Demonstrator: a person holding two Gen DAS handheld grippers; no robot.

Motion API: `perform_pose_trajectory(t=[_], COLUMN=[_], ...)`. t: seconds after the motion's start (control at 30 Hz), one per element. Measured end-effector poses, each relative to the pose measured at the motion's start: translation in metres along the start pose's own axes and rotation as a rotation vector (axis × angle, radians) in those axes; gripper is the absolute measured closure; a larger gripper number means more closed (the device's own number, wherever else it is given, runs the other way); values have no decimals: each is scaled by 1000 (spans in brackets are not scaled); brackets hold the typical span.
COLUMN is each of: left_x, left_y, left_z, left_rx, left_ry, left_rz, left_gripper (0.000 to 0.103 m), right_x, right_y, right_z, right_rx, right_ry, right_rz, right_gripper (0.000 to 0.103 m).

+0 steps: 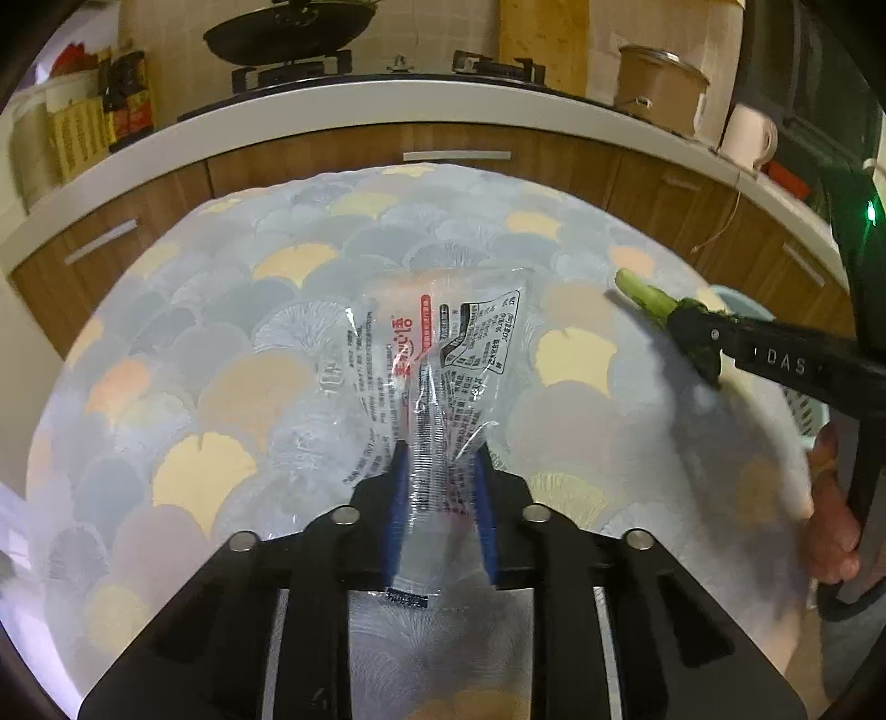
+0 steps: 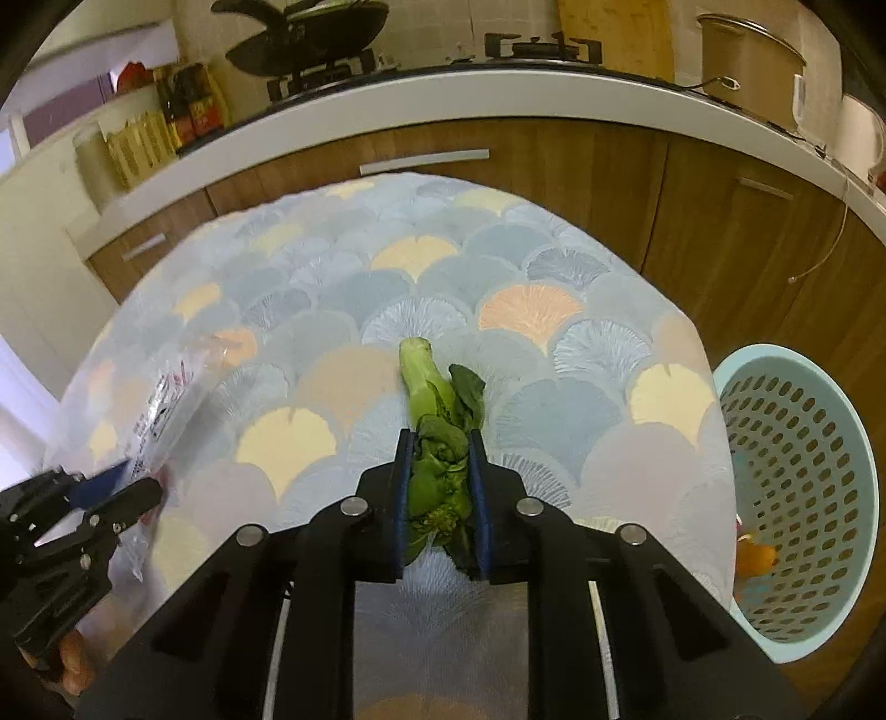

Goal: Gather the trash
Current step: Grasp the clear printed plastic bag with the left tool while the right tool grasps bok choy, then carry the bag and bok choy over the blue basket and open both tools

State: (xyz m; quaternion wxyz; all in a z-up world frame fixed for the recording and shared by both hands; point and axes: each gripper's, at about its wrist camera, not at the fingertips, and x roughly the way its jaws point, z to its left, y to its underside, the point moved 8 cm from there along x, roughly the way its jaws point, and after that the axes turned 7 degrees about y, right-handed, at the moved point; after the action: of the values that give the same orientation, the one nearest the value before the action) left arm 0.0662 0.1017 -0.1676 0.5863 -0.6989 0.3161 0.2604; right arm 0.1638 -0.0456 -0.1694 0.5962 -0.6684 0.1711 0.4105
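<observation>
My left gripper (image 1: 440, 459) is shut on a clear plastic wrapper (image 1: 437, 354) with red and black print, held above the table with the fan-pattern cloth (image 1: 221, 387). My right gripper (image 2: 440, 443) is shut on a wilted green vegetable stalk (image 2: 434, 399), its pale stem pointing away. The stalk and right gripper also show in the left wrist view (image 1: 653, 296), at the right. The wrapper (image 2: 160, 404) and left gripper (image 2: 119, 482) show at the left of the right wrist view. A light blue perforated basket (image 2: 803, 476) stands beside the table at the right, with an orange scrap (image 2: 756, 556) inside.
Wooden cabinets (image 2: 554, 160) under a white counter run behind the table. On the counter are a stove with a black wok (image 1: 288, 33), bottles (image 1: 130, 94), a pot (image 1: 659, 83) and a white kettle (image 1: 747, 135).
</observation>
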Motion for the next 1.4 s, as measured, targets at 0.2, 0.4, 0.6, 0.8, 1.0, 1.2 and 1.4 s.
perform_pose_trajectory(t=[0.2, 0.4, 0.6, 0.8, 1.0, 1.2, 1.4], left_x=[-14, -25, -24, -9, 14, 45, 78], left_y=[-14, -47, -84, -103, -113, -115, -115], left_z=[-13, -47, -101, -162, -229, -270, -297], left_rx=[-4, 35, 91, 164, 247, 267, 279], left_ry=[51, 113, 207, 299, 373, 438, 466], left_rz=[-64, -135, -194, -186, -163, -106, -49], left_gripper=[90, 91, 90, 90, 90, 90, 90], right_x=[-21, -49, -78, -103, -111, -108, -100], right_y=[-12, -25, -33, -30, -15, 6, 16], right_z=[-7, -33, -78, -137, -189, -239, -266], right_rx=[22, 58, 126, 213, 290, 386, 439], right_ry=[-8, 22, 74, 160, 224, 261, 279], right_rz=[-57, -126, -180, -222, -223, -196, -176], right_gripper=[87, 87, 87, 87, 87, 87, 87])
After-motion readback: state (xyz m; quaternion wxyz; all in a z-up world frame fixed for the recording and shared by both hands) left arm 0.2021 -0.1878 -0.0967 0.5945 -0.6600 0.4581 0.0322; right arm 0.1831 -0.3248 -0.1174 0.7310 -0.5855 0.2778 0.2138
